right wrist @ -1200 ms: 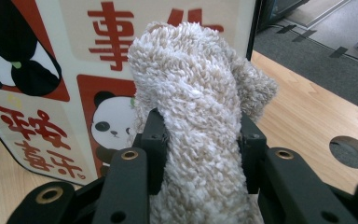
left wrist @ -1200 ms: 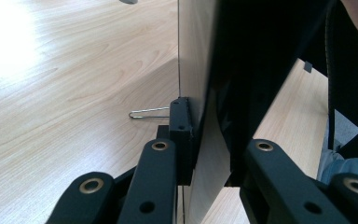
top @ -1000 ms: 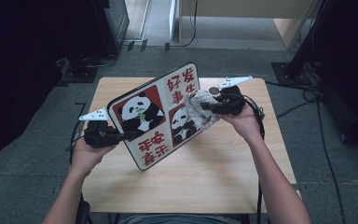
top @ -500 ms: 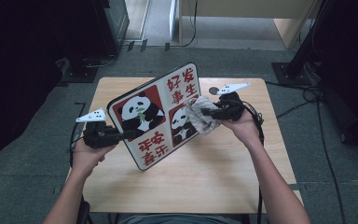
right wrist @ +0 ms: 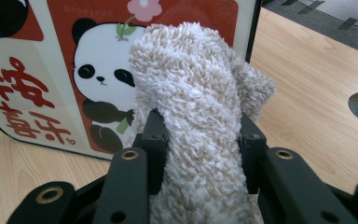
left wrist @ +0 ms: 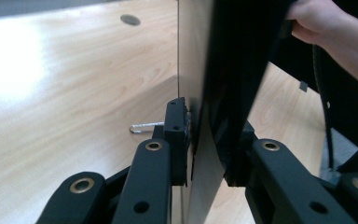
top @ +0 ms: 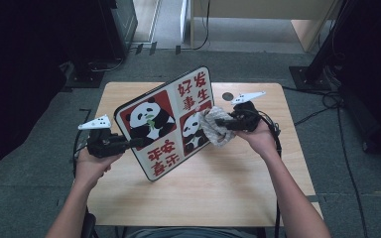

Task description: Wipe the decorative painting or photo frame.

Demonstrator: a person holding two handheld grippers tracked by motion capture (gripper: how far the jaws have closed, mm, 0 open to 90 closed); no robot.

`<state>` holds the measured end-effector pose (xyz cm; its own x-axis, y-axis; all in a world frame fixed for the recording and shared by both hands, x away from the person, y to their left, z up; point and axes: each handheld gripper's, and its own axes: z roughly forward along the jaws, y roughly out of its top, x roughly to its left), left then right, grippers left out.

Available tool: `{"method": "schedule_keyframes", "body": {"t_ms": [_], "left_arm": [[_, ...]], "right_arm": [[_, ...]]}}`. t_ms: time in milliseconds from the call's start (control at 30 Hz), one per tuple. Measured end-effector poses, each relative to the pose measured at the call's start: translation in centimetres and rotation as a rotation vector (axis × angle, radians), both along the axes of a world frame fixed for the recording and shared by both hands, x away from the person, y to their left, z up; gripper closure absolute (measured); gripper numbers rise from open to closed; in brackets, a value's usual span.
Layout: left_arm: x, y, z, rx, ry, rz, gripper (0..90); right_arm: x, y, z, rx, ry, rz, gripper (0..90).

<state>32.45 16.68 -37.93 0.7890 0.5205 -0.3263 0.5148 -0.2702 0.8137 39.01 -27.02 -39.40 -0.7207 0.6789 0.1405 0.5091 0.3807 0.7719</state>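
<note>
Two grippers over wooden table (top: pixel 238 183): left gripper (top: pixel 138 142), jaws just eased, clamps red-and-cream panda board (top: pixel 171 121) at 9 o'clock; right gripper (top: pixel 219 121) pinches beige fluffy cloth (top: pixel 214 125) against board at 3 o'clock.

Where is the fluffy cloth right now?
In the high view, the cloth sits right of centre, clamped in the right gripper and pressed against the panda board.
</note>
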Motion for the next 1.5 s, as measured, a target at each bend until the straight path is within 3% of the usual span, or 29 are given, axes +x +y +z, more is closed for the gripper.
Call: {"method": "schedule_keyframes", "body": {"t_ms": [333, 567, 633, 1500], "left_arm": [[-0.2, 0.0, -0.1, 0.0, -0.05, -0.011, 78.2], [-0.3, 0.0, 0.0, 0.003, -0.055, -0.012, 78.0], [-0.2, 0.0, -0.1, 0.001, -0.053, -0.014, 77.9], [0.0, 0.0, 0.1, -0.001, -0.034, -0.013, 78.6]], "right_arm": [[-0.4, 0.0, -1.3, -0.013, 0.018, -0.008, 64.9], [-0.6, -0.1, -2.4, -0.026, 0.024, -0.008, 64.7], [-0.8, -0.2, -2.9, -0.027, 0.003, 0.003, 64.6], [-1.2, -0.4, -6.8, -0.064, 0.13, -0.011, 64.6]]}}
